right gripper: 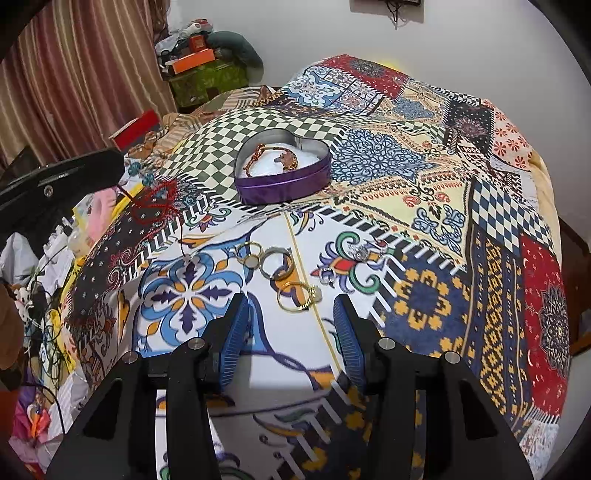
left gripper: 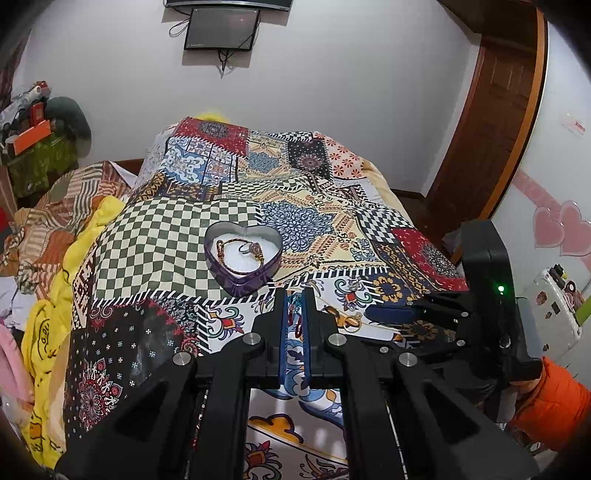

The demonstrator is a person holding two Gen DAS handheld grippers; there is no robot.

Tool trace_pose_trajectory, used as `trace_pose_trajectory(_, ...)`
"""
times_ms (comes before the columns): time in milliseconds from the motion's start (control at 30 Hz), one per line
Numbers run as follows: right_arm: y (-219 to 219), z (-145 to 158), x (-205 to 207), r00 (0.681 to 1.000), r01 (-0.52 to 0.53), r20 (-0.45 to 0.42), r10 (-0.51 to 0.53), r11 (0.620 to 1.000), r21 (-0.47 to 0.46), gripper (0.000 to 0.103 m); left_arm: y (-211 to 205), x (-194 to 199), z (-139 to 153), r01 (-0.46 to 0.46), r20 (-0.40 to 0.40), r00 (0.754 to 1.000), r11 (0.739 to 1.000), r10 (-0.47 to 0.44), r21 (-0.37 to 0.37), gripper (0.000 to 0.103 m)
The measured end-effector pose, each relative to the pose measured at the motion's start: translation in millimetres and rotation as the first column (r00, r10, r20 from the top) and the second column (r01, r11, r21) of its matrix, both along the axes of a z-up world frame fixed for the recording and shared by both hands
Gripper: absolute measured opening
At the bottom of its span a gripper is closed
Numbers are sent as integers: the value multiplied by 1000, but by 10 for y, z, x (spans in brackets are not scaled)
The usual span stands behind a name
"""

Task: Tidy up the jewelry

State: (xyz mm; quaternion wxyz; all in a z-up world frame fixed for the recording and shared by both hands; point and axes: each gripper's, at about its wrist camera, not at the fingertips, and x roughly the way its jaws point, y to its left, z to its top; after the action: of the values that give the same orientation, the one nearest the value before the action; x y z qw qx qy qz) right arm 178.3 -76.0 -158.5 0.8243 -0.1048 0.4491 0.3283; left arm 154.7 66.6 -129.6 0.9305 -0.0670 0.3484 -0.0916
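Left wrist view: left tool clenched, blue pads nearly together, pinching a small item with teal beads and red cord between them; exact type hard to tell. It sits low over the patterned bedspread, just short of the purple heart-shaped tin. Tin is open, white lining, holds a braided brown bracelet with a charm and what looks like a ring. Right tool enters from the right, blue pad visible, green LED lit on its body. A gold ring lies on the bedspread near that tool's tip. Orange sleeve at the right edge. Wall screen up top.

Right wrist view: right tool released, fingers spread wide, above the bedspread. Just ahead of its tips, a gold bangle-like ring; beyond it a silver ring touching a gold ring. A small silver jewelled piece lies to the right, apart from the rings. Heart tin further back with the bracelet inside. Left tool at the left edge, a red beaded cord with teal beads dangling from it onto the bedspread. Curtain behind.
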Motion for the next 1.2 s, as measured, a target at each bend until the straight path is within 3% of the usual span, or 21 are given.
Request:
trace_pose_trajectory(67,14,-24,38,1000,9,5,-9,1000,-8,43,18,6,-19,-5,-3,1000,1000,5,-5,5)
trace_pose_trajectory(200,70,-35,36,999,-15,30,16,999,-38,24,39,17,-50,-8,-8,1000,1000,8,-6,5)
trace_pose_trajectory(567,-32,62,24,999,19,46,-19,1000,-5,24,45,39,26,-15,12,1000,1000,14,4,5)
trace_pose_trajectory(1200,54,678,200,983,43,169,-66,990,137,24,205,287,295,-69,82,994,998,67,16,5)
